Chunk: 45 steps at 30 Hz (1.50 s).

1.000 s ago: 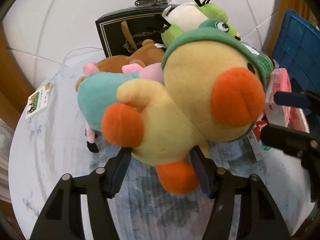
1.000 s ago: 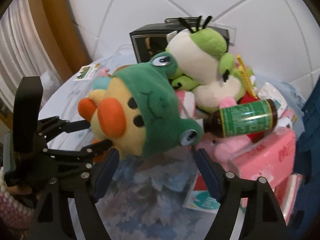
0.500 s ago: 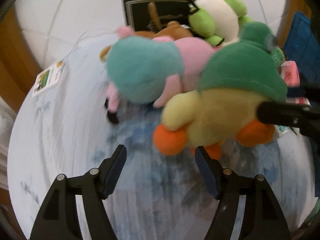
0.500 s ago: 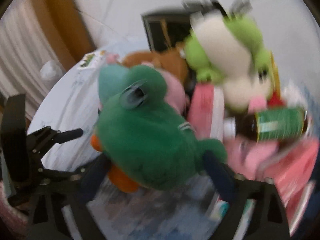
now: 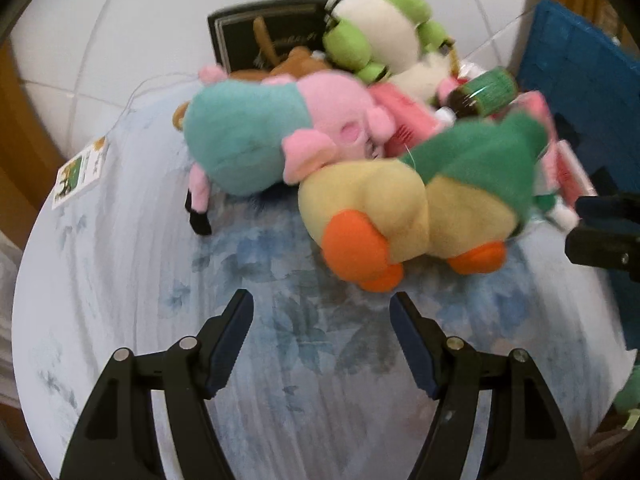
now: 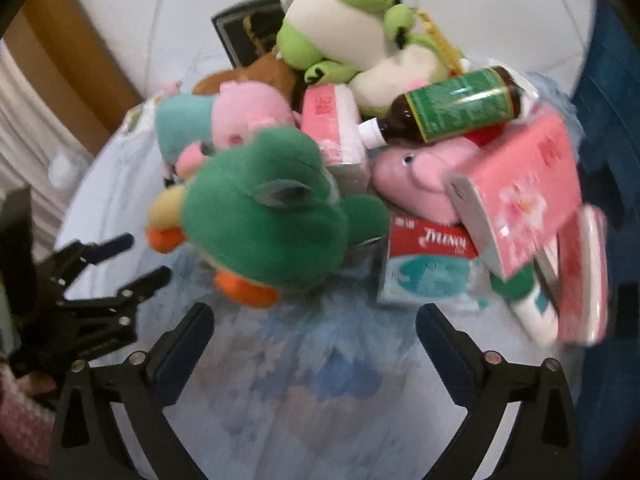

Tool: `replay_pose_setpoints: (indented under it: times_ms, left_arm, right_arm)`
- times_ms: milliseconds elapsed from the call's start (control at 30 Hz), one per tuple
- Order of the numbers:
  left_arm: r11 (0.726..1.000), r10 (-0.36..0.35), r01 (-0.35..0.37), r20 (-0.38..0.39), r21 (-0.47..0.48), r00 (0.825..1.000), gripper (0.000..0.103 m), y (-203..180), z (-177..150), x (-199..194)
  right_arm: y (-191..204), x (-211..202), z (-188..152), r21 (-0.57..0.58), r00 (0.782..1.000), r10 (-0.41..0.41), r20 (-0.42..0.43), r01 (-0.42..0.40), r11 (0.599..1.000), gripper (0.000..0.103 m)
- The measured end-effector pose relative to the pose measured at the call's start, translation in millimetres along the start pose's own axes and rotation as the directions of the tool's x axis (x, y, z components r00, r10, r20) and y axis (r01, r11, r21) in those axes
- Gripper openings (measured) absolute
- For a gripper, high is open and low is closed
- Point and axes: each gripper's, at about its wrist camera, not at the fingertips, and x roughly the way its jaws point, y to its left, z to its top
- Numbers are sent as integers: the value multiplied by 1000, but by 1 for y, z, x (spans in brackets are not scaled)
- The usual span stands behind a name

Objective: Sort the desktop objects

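While both of my tools hang over the round surface [image 5: 100, 288] with its pale blue flower-print cloth, neither one grips anything. My left tool [image 5: 320, 336] stands spread with only cloth between its blue pads; its jaws have just been opening, and the yellow duck plush [image 5: 384, 208] with the green hood and orange feet lies just beyond the tips, touching neither pad. My right tool [image 6: 314, 340] is spread very wide, its jaws having just been opening too, and the same duck [image 6: 264, 216] sits ahead of its left finger, free of the pads. Behind the duck lies a teal-and-pink pig plush [image 5: 256, 136], touching it, and further back a green-and-white frog plush [image 6: 344, 20] is piled on a second pale one, in front of a black box [image 5: 256, 36] with gold lettering. A brown bottle [image 6: 460, 108] with a green label lies on its side on top of the heap, resting on a pink pig-head plush [image 6: 424, 176] and a pink tissue pack [image 6: 528, 184]. A red Tylenol box [image 6: 428, 240] lies flat just below that pig head. At the far left edge of the surface lies a small printed card [image 5: 80, 168]. A blue crate [image 5: 580, 72] stands off to the right.
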Motion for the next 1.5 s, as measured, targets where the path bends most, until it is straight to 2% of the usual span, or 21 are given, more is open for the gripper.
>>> replay_pose_setpoints:
  times_ms: [67,167,300,400,467,533,667,767,800,867,967,1067,1167,1233,1267,1333,1500]
  left_arm:
    - [1000,-5,5,38,2,999,70,2,9,-14]
    - [1000,4,-4,63,-6,998,70,2,31,-15]
    - [999,-54,53,13,5,998,70,-9,52,12]
    - [993,-105,106,-26,54,994,70,-25,38,17]
    - [990,-111,113,-27,79,993,75,-33,21,12]
    - [992,-89,92,-35,88,995,84,-37,7,9]
    - [991,-98,105,-76,85,992,84,-40,-19,9]
    - [990,-101,110,-96,94,990,84,-46,-30,11]
    - [989,-108,117,-99,91,989,84,-48,-32,13]
    - [988,-115,124,-102,90,988,84,-51,-32,16]
    - [988,-105,116,-106,103,989,88,-57,-31,22]
    - [988,-95,106,-102,114,990,92,-60,-28,29]
    - [987,-111,123,-113,108,987,93,-61,-25,40]
    - [986,-110,121,-98,119,989,93,-62,-24,41]
    - [985,-110,121,-94,124,989,92,-62,-24,41]
    - [983,-118,127,-73,131,990,84,-62,-24,37]
    - [983,-88,88,-7,163,996,82,-67,-20,11]
  right_arm:
    - [7,-16,-1,5,999,3,53,-4,1000,102]
    - [17,-33,7,17,990,-56,128,54,998,102]
    - [15,-41,9,73,985,-89,147,79,994,91]
    - [11,-44,3,96,985,-95,143,82,992,91]
    - [10,-43,-3,88,988,-83,129,72,994,91]
    - [8,-37,-13,89,993,-67,100,58,994,91]
    - [4,-13,-31,98,999,-19,44,15,995,92]
    - [4,1,-37,87,1000,17,13,-18,996,99]
    - [5,5,-38,80,999,34,7,-35,996,103]
    - [8,10,-39,66,999,54,2,-54,996,103]
    - [10,21,-37,52,999,40,-23,-39,998,103]
    - [7,29,-35,47,998,63,-29,-62,997,103]
    - [6,42,-33,29,997,58,-55,-56,998,103]
    - [6,48,-34,22,998,39,-59,-38,999,97]
    - [4,47,-35,25,998,36,-47,-35,999,88]
    - [3,45,-35,22,998,37,-41,-37,999,81]
    - [3,26,-35,17,999,49,4,-49,999,77]
